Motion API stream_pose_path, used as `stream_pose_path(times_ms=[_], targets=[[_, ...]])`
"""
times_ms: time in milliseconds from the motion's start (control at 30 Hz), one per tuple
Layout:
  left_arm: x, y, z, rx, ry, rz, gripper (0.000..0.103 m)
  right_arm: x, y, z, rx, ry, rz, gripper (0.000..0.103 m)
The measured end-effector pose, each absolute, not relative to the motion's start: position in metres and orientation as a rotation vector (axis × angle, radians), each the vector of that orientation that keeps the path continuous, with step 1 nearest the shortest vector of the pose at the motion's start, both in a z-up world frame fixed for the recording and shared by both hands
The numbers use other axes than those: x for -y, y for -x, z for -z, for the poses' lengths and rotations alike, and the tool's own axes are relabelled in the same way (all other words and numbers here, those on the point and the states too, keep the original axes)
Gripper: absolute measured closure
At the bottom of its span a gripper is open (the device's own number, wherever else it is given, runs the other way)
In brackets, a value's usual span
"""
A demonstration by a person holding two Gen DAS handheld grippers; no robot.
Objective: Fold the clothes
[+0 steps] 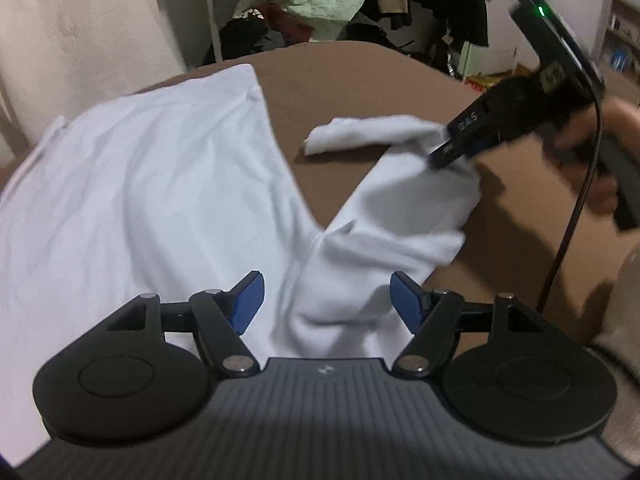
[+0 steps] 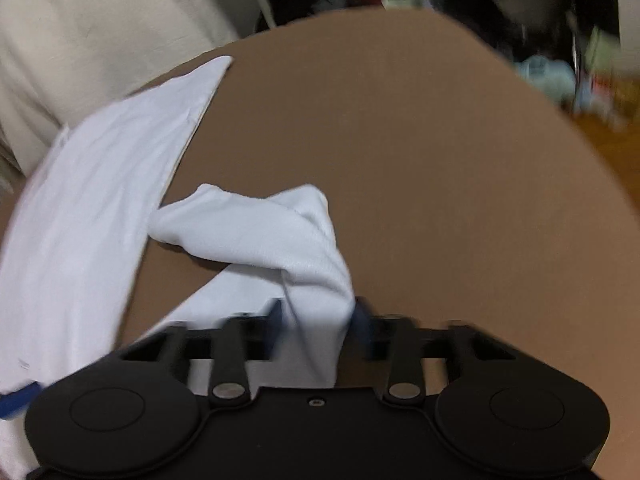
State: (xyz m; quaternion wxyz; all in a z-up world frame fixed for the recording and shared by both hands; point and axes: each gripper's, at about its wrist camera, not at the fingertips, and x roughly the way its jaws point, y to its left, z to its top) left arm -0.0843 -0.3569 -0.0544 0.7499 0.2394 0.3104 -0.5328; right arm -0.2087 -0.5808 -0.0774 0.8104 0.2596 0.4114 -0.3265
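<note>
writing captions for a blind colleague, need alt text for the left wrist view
The right hand-held gripper pinches the sleeve of a white shirt and lifts it off a brown bed surface. The left hand-held gripper sits open in the foreground, its blue pads apart above the shirt near the sleeve's base. Clothes hang in the cluttered background.

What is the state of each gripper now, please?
Left gripper: open, holding nothing, above the white shirt.
Right gripper: closed on the shirt's sleeve, lifting it.
</note>
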Motion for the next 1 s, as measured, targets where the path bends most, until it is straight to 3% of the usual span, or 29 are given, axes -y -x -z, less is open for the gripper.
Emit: stream_pose_path(times_ms=[267, 433, 733, 833, 900, 1000], targets=[[0.352, 0.066, 0.058, -0.759, -0.429, 1.163, 0.034, 0.556, 0.260, 0.025, -0.653, -0.411, 0.893, 0.095], [0.352, 0.073, 0.055, -0.714, -0.440, 1.193, 0.034, 0.558, 0.298, 0.009, -0.568, -0.514, 0.974, 0.095], [0.382, 0.085, 0.064, -0.678, -0.492, 1.286, 0.033, 0.586, 0.274, 0.018, -0.678, -0.457, 1.079, 0.094], [0.406, 0.083, 0.068, -0.700, -0.516, 1.288, 0.033, 0.615, 0.275, 0.024, -0.571, -0.664, 0.947, 0.083], [0.428, 0.078, 0.076, -0.744, -0.590, 1.146, 0.033, 0.635, 0.282, 0.037, -0.446, -0.912, 0.717, 0.060], [0.443, 0.067, 0.086, -0.822, -0.625, 0.986, 0.030, 0.646, 0.290, 0.059, -0.316, -1.175, 0.479, 0.059]])
